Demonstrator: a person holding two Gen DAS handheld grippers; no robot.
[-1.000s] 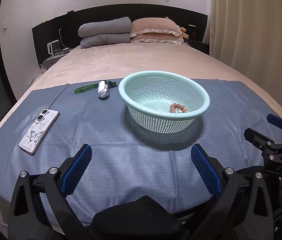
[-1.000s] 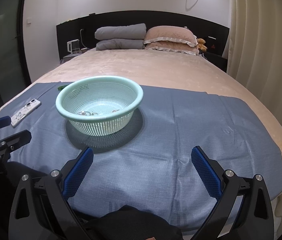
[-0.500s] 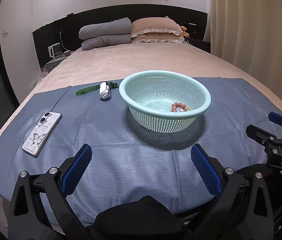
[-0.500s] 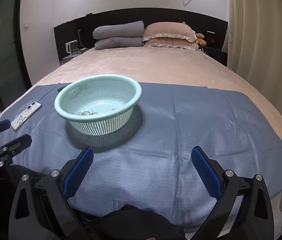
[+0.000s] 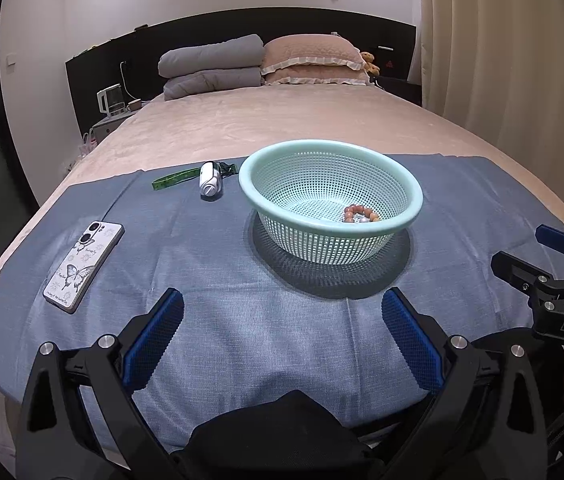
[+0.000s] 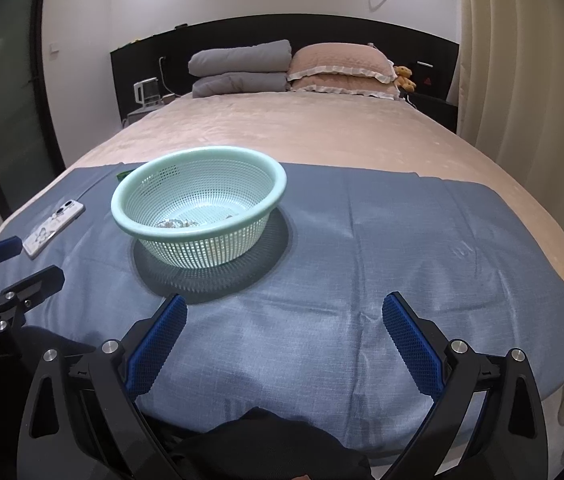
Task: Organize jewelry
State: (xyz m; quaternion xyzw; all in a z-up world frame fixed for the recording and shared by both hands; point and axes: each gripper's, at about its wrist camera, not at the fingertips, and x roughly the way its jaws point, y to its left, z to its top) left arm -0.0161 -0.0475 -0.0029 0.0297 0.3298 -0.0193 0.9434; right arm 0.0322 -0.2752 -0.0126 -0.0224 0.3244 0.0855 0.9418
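Note:
A mint-green mesh basket (image 5: pixel 410 216) stands on a blue cloth (image 5: pixel 242 320) spread over a bed; it also shows in the right wrist view (image 6: pixel 130 220). A brown bead bracelet (image 5: pixel 360 214) lies inside it at the right. Silvery jewelry (image 6: pixel 176 223) lies on the basket floor in the right wrist view. My left gripper (image 5: pixel 282 332) is open and empty, held above the cloth in front of the basket. My right gripper (image 6: pixel 282 332) is open and empty, to the right of the basket and nearer than it.
A phone in a butterfly case (image 5: pixel 84 266) lies on the cloth at the left. A small white device (image 5: pixel 210 185) with a green strap (image 5: pixel 174 178) lies behind the basket's left. Pillows (image 5: pixel 310 60) and a folded grey quilt (image 5: pixel 210 66) sit at the headboard.
Both grippers have drawn back and risen slightly, so the basket sits a little farther off in both views. Both stay open and empty. Nothing on the cloth has moved.

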